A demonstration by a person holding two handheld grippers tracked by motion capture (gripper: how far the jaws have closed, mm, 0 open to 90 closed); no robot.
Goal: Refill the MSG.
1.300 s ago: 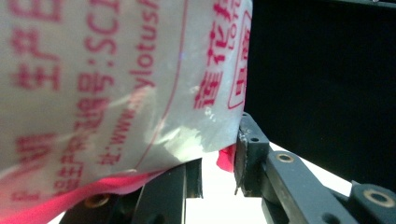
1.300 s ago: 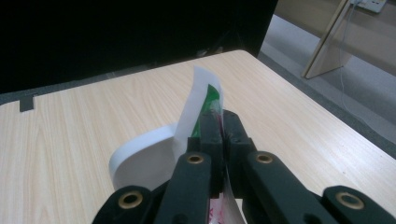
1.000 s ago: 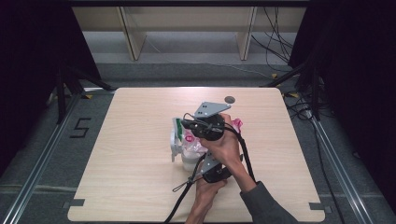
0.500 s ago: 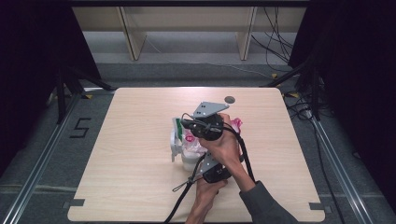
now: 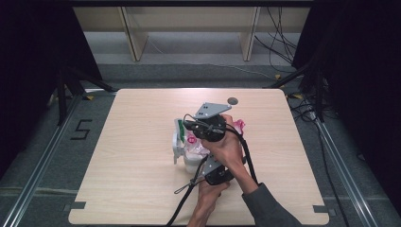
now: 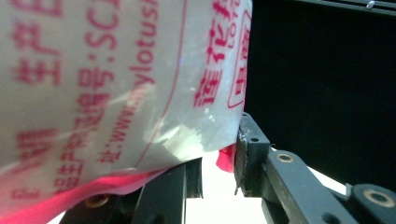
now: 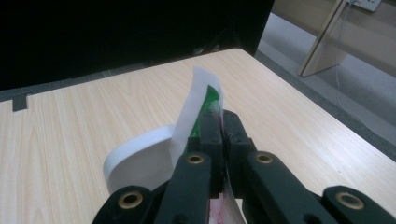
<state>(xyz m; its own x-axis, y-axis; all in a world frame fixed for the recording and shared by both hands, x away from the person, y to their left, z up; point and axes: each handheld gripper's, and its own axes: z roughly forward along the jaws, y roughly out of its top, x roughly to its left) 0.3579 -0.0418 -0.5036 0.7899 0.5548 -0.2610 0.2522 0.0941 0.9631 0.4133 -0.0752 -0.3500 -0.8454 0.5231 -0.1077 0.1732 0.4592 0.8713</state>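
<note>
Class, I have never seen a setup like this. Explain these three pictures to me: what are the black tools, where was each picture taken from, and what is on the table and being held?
A person stands at a light wooden table and holds a hand-held two-jaw gripper in each hand; there is no robot. The high view looks down from above. In it the right gripper is farther up the table and the left gripper nearer the person. Each of the other two pictures comes from a camera riding on one gripper. The right gripper's black jaws are shut on the green-and-white edge of a thin plastic wrapper. Close before the left gripper's jaws hangs a white plastic bag with red print; whether they pinch it is unclear.
</note>
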